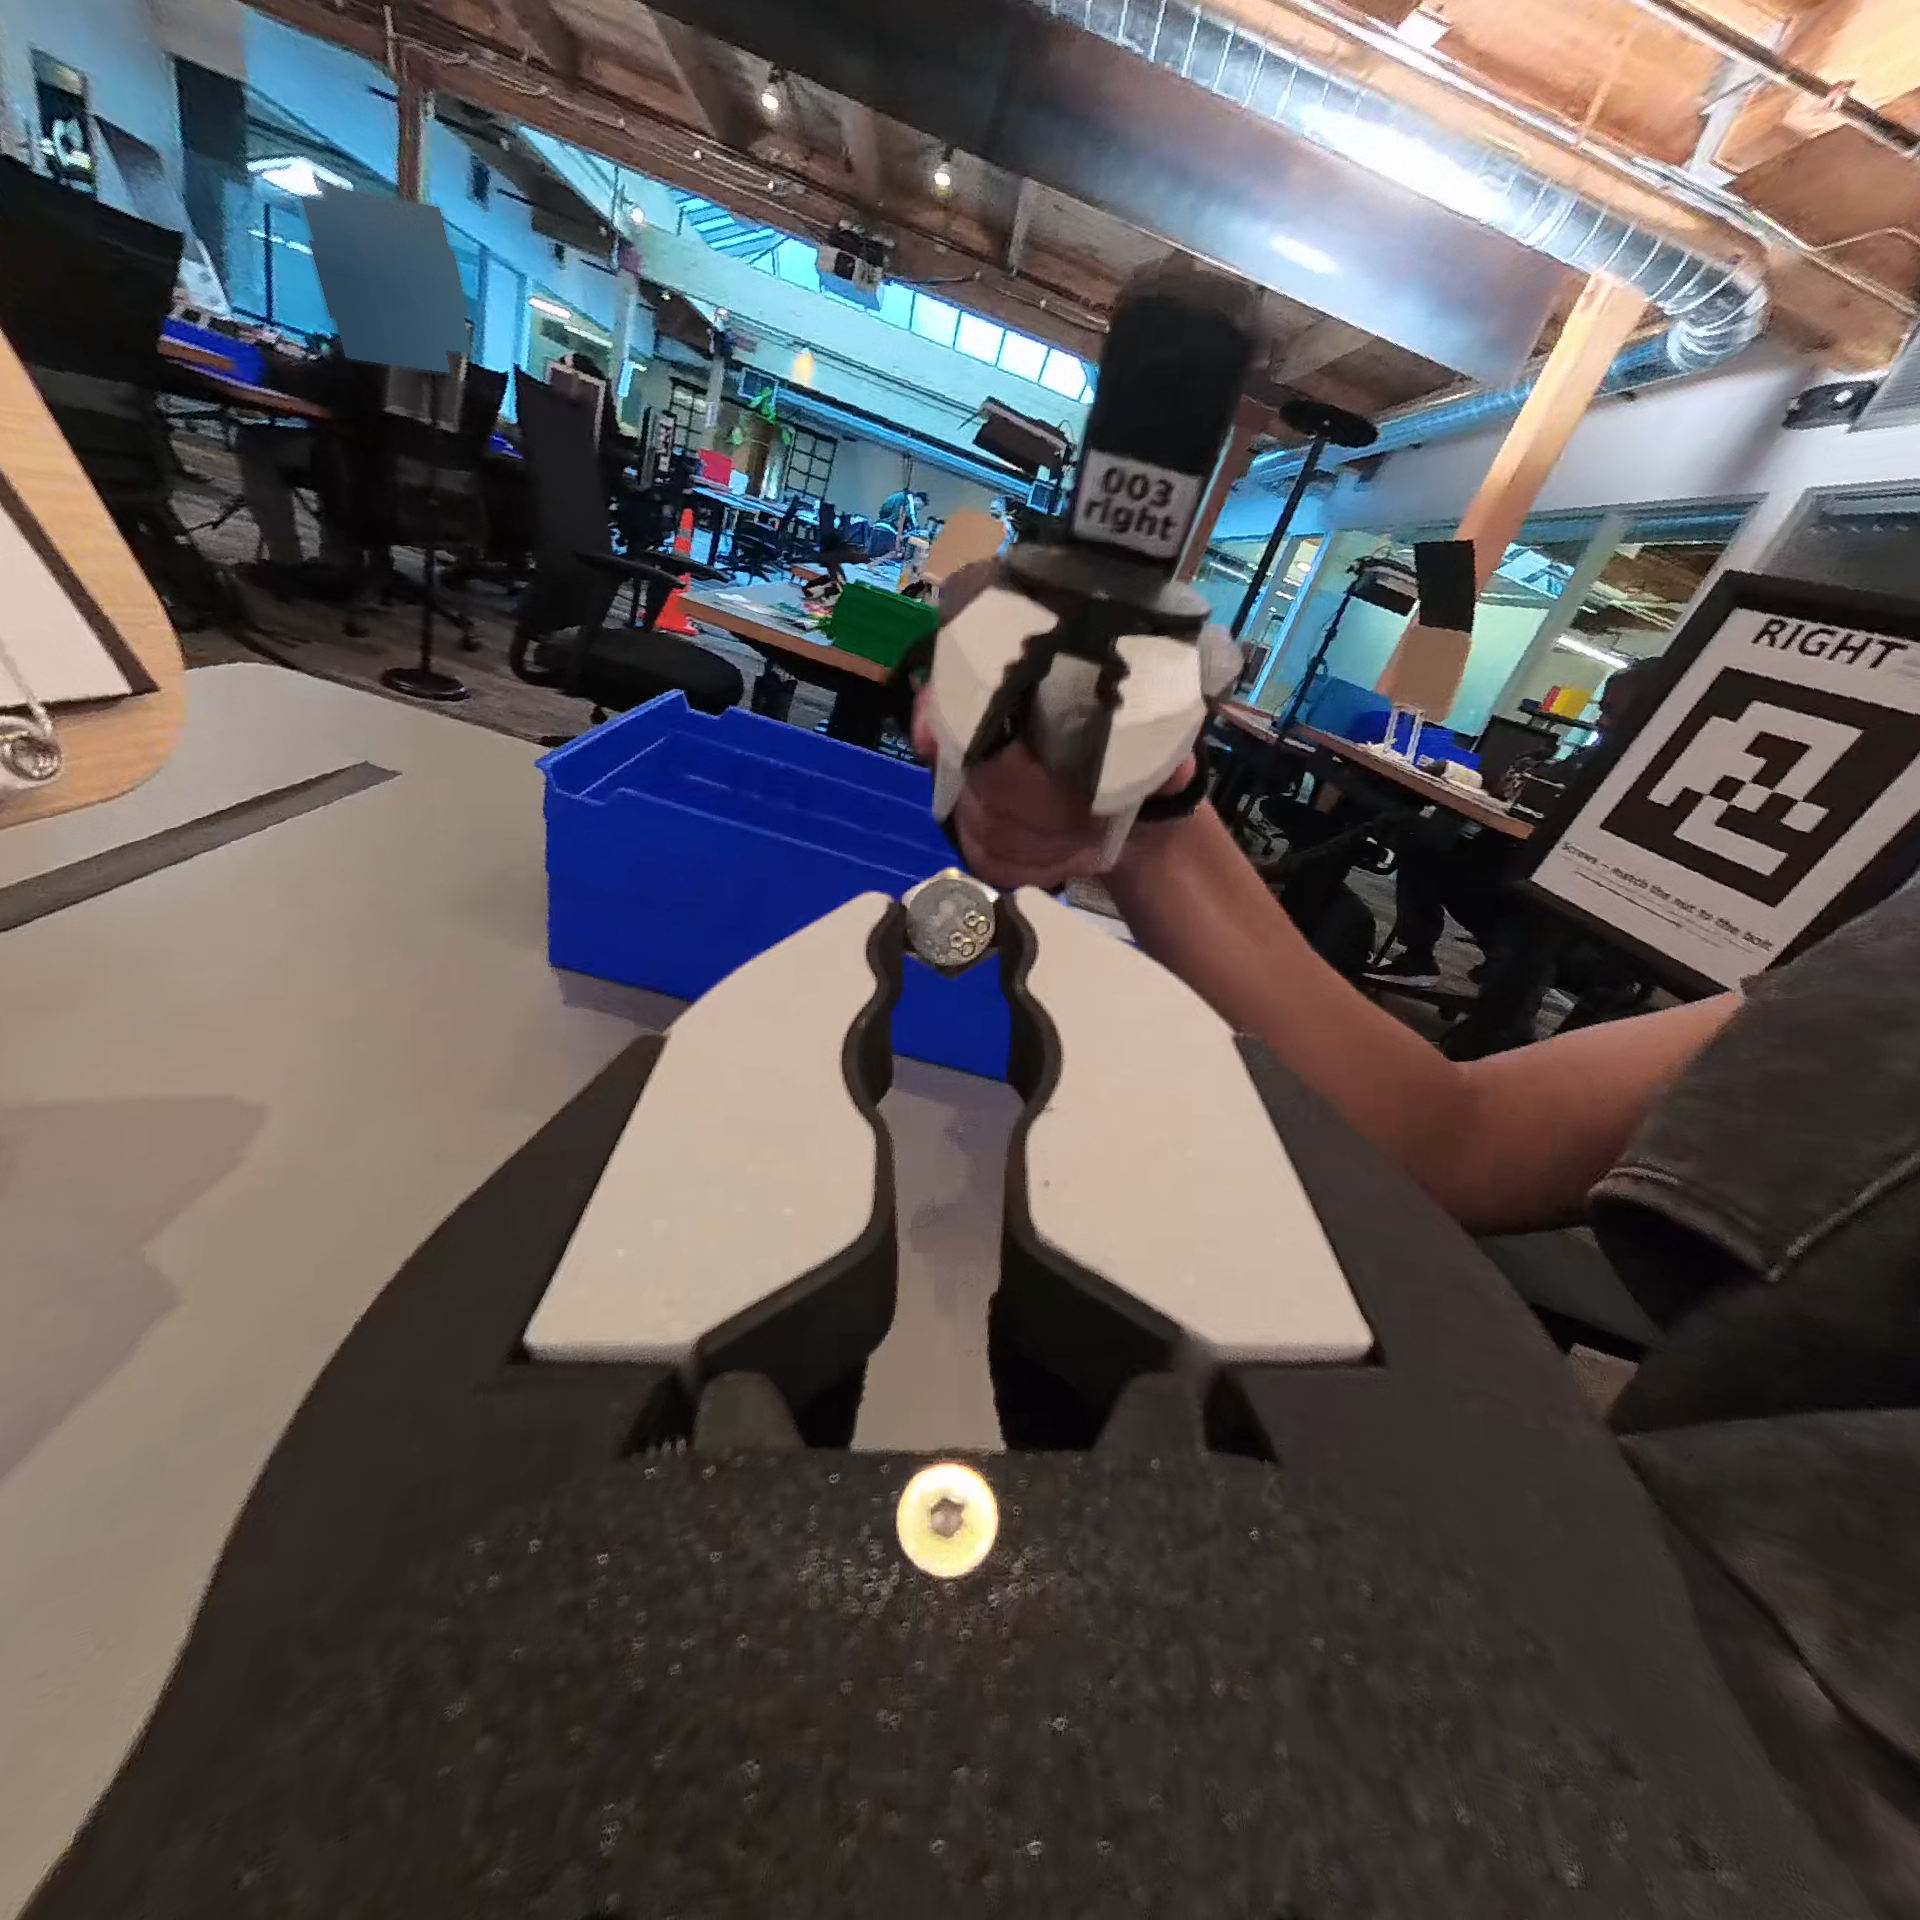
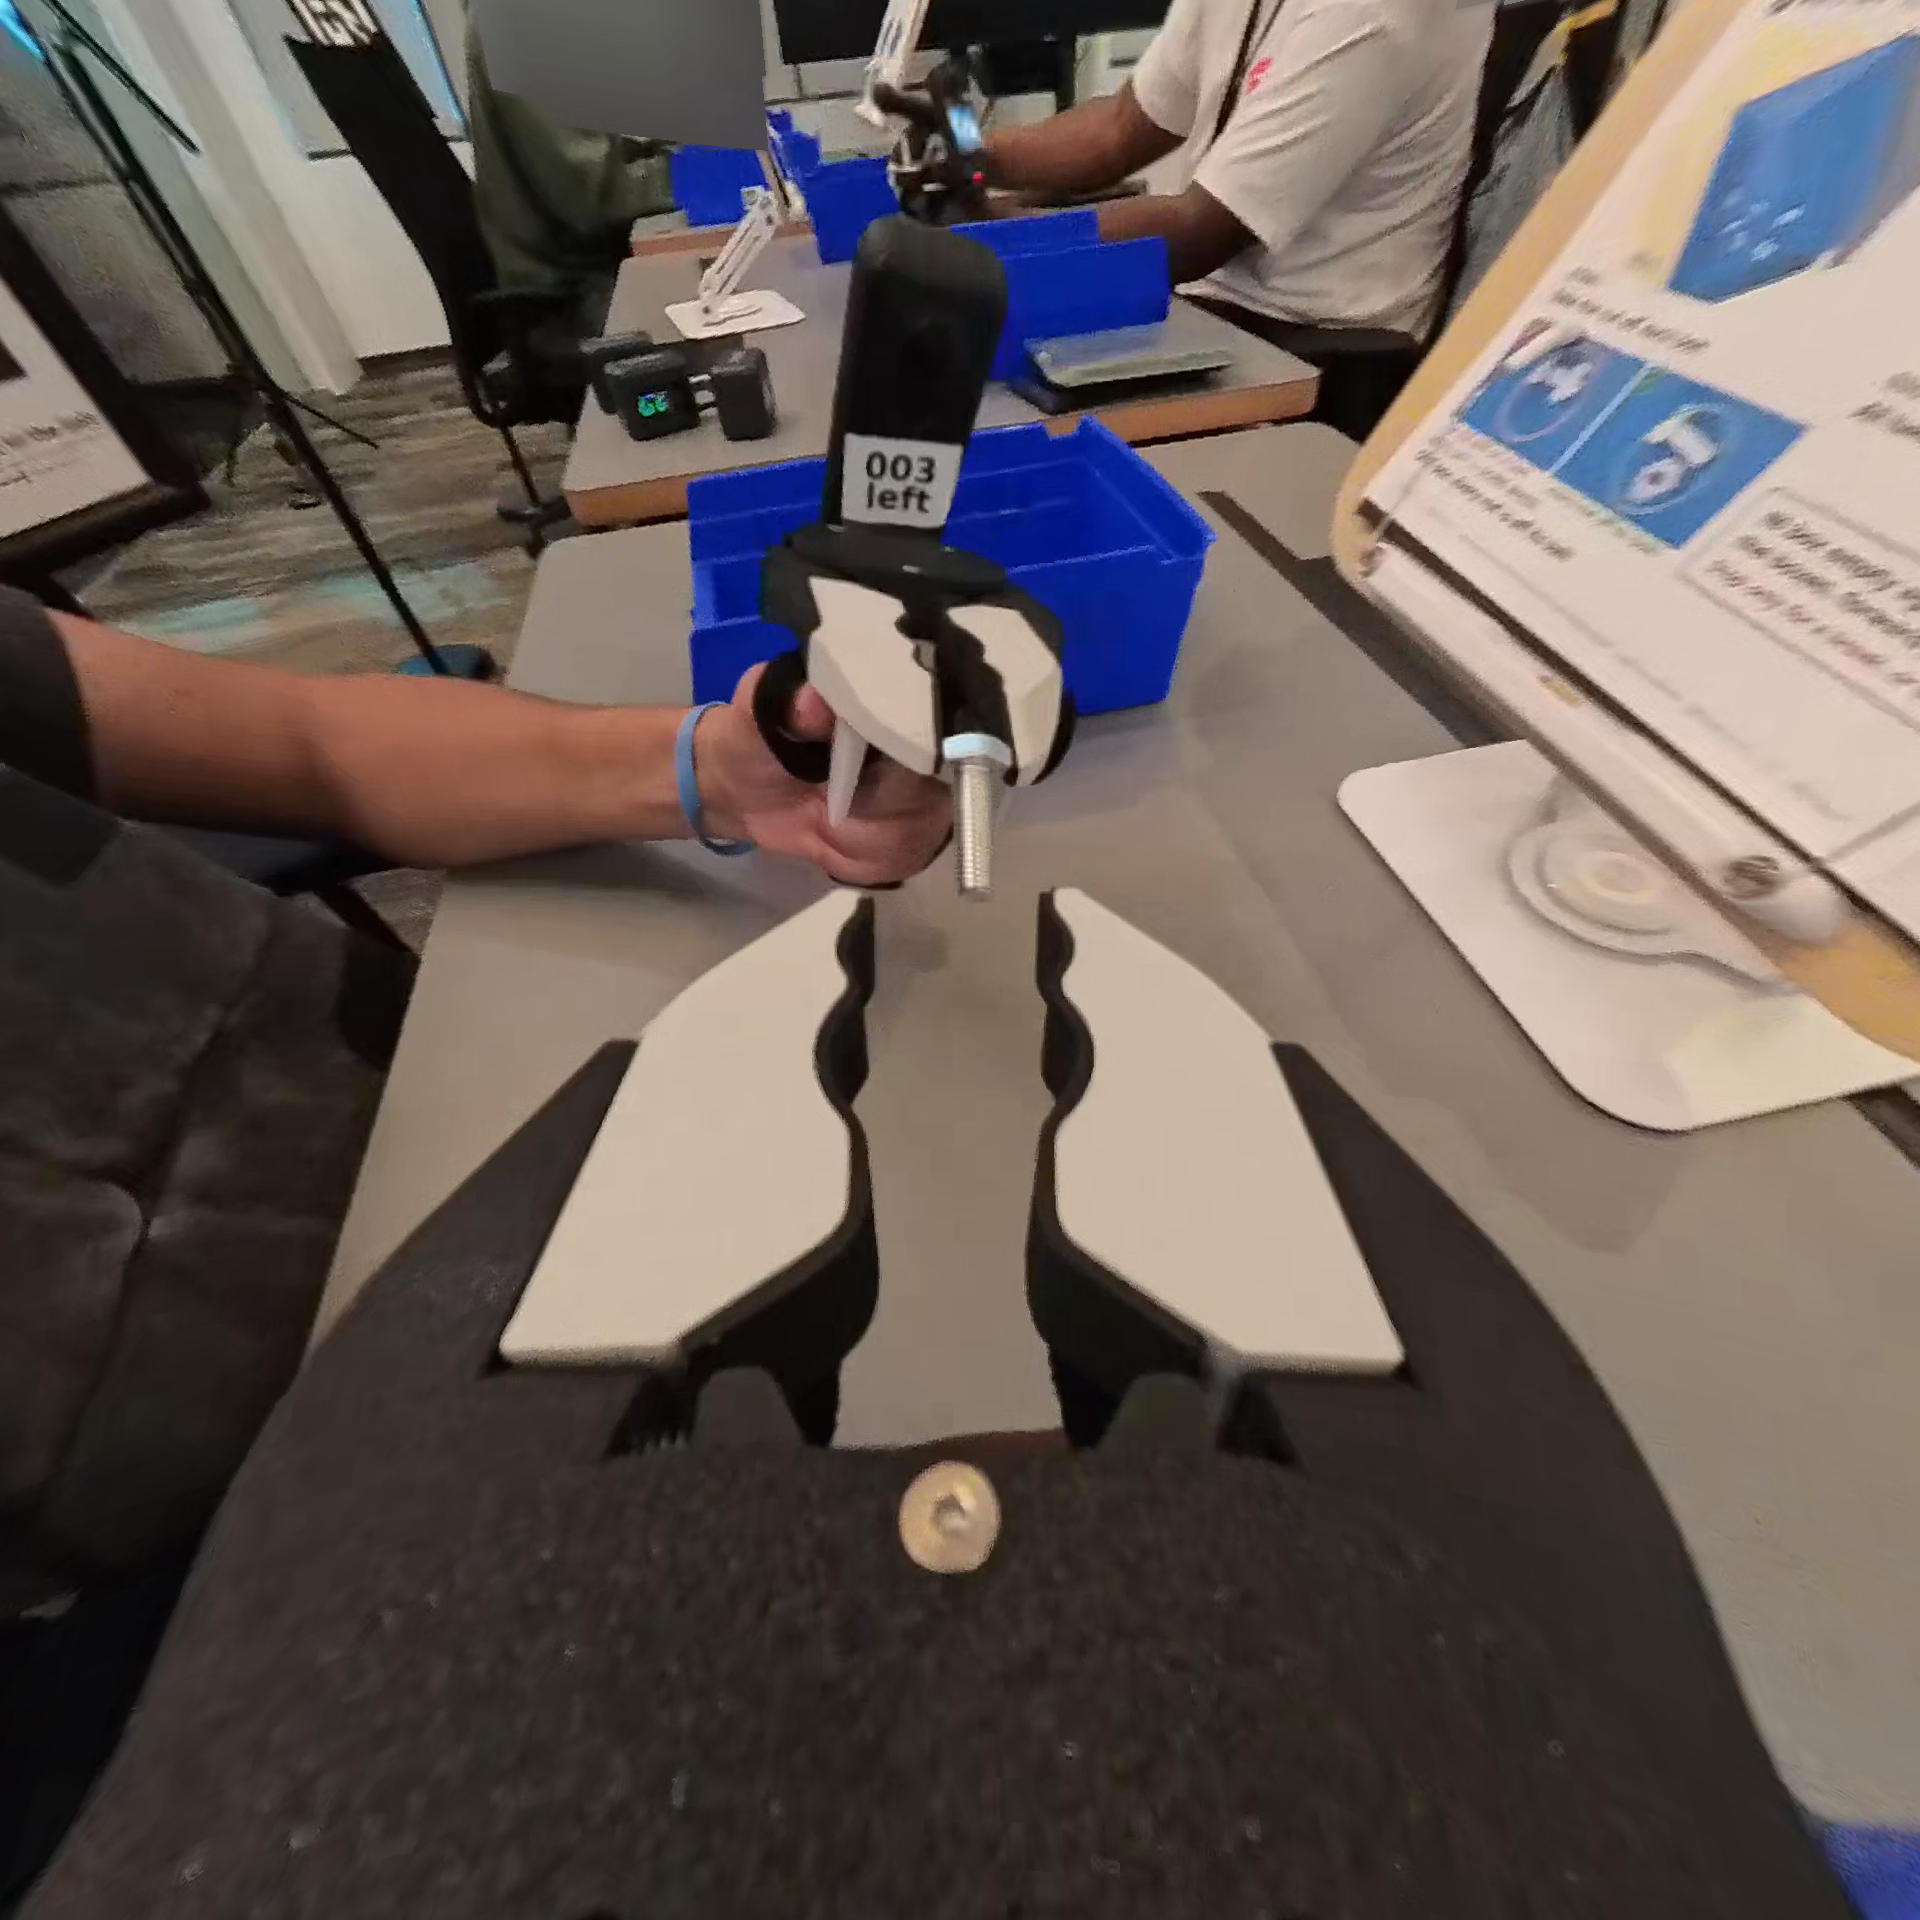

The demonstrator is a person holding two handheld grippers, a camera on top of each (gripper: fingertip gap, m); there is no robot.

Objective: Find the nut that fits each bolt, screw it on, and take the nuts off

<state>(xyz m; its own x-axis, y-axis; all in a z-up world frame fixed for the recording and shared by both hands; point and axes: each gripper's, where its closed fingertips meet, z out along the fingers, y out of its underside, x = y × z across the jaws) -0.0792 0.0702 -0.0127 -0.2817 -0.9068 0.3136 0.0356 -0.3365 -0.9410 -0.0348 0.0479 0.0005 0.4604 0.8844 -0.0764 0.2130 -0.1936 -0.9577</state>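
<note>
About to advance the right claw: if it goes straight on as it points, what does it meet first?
Most likely the bolt hanging from the left claw, threaded end just beyond the right claw; depth unclear.

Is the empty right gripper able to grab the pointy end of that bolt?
Probably yes. The right gripper is open, and the bolt, held by the left gripper, hangs just ahead with nothing between.

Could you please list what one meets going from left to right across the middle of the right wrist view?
Bare forearm with a blue wristband → hand holding the left gripper → silver threaded bolt pointing toward the camera → white flat stand base → tilted wooden instruction board.
</note>
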